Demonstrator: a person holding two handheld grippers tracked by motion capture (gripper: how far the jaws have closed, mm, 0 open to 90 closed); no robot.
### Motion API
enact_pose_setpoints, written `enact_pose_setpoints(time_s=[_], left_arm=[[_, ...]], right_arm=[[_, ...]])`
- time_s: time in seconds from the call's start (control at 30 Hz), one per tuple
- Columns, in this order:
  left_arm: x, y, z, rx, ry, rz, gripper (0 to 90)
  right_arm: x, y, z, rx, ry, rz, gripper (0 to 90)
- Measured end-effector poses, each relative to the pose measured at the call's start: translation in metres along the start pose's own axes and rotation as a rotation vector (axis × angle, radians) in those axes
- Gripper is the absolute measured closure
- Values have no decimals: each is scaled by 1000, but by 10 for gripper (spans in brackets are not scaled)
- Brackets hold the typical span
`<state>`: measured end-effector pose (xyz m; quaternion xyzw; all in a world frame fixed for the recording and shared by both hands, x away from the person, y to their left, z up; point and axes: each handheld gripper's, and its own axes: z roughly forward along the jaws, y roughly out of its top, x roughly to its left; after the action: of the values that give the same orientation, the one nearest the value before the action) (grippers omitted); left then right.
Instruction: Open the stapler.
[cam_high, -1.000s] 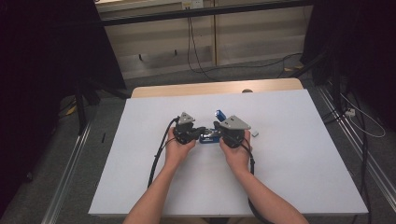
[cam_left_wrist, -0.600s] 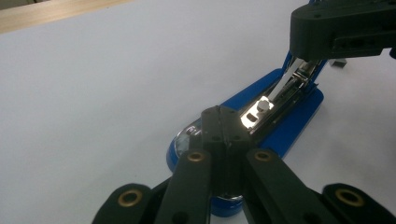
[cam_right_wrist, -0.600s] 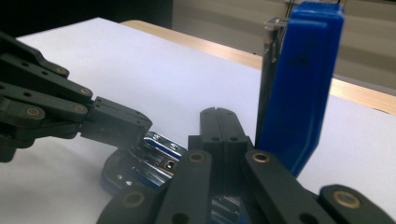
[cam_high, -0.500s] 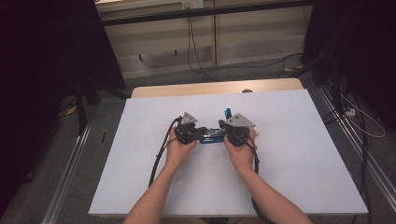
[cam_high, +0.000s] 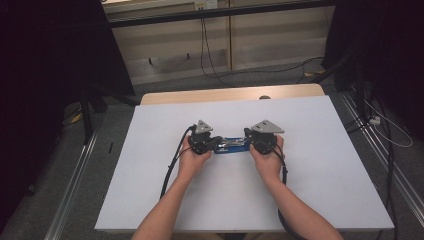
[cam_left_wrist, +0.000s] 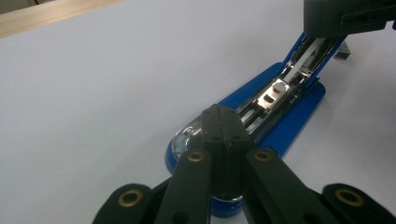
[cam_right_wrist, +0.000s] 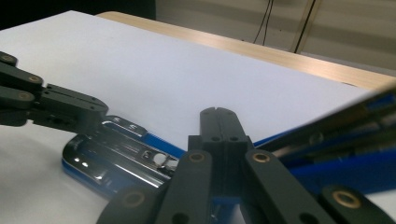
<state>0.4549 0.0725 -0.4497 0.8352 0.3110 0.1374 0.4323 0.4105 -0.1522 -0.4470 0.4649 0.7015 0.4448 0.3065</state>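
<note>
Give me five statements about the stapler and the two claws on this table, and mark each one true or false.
1. The stapler is blue with a metal staple channel. True.
2. The stapler is folded shut. False: its top arm is swung up and open, and the metal channel lies exposed.
3. The left claw and the right claw sit at opposite ends of the stapler. True.
4. The left claw's jaws stand wide open. False: they are closed together, tips over the stapler's rounded end.
5. The stapler rests on bare wood. False: it lies on the white table cover; the wooden edge shows at the far side.
</note>
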Motion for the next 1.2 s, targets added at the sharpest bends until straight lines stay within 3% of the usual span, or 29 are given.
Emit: enact_pose_setpoints(time_s=[0.47,0.77,0.9,1.03,1.13,1.2], left_arm=[[-1,-1,2,-6,-12,-13,900],[-1,-1,2,-6,-6,-8,900],[-2,-1,2,-7,-2,0,900],[-2,-1,1,-6,-2,-7,897],[-2,-1,1,-9,-2,-7,892],[-1,0,-1,-25,-5,-13,888]], right_arm=[[-15,-9,-1,48,-6,5,900],[-22,-12,-3,57,19,8,900],[-24,-8,-8,46,32,-6,900],[-26,-2,-16,40,45,-54,900],[-33,2,-23,37,33,-79,900],[-41,3,-28,35,21,-71,900]])
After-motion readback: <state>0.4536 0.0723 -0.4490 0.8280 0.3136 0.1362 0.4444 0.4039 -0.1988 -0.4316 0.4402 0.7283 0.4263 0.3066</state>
